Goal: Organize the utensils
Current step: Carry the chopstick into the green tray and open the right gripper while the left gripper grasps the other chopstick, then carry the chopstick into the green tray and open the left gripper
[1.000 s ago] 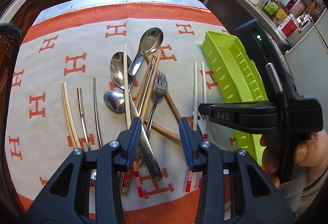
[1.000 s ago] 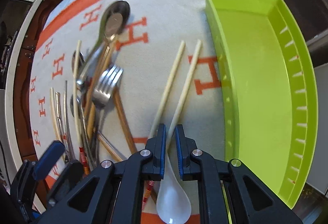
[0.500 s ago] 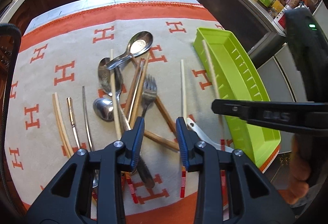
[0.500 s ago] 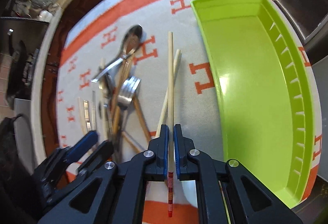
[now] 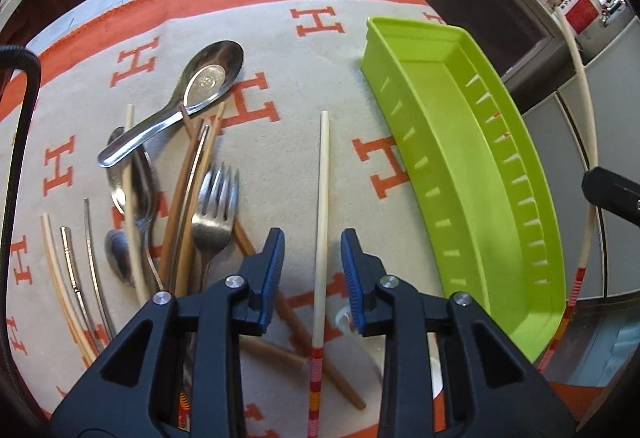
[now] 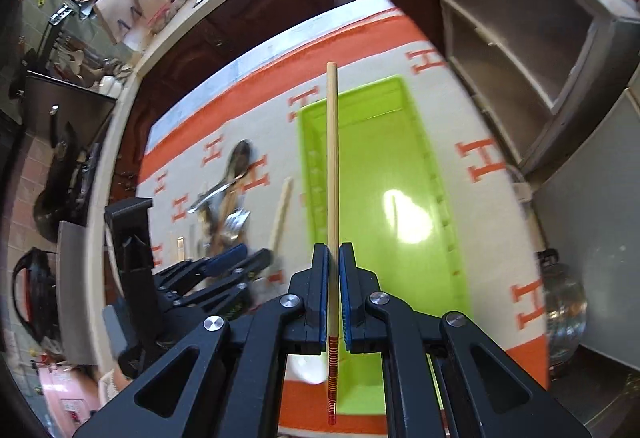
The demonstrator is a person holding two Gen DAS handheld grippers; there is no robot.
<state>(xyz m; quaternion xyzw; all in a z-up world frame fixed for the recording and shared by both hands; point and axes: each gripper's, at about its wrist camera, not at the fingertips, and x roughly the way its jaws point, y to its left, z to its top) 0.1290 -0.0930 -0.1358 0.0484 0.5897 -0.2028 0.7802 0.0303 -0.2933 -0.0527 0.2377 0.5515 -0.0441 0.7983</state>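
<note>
Above the green tray (image 6: 384, 165), right tool (image 6: 333, 278) pinches a chopstick (image 6: 332, 157) — angled steeply down.

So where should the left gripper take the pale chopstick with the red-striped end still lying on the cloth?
Grip the pale red-striped chopstick on its bare shaft just above the stripes, from straight above. It lies flat and alone, clear of the pile, already lined up between the left gripper fingers, which have just been closing without touching it.
</note>
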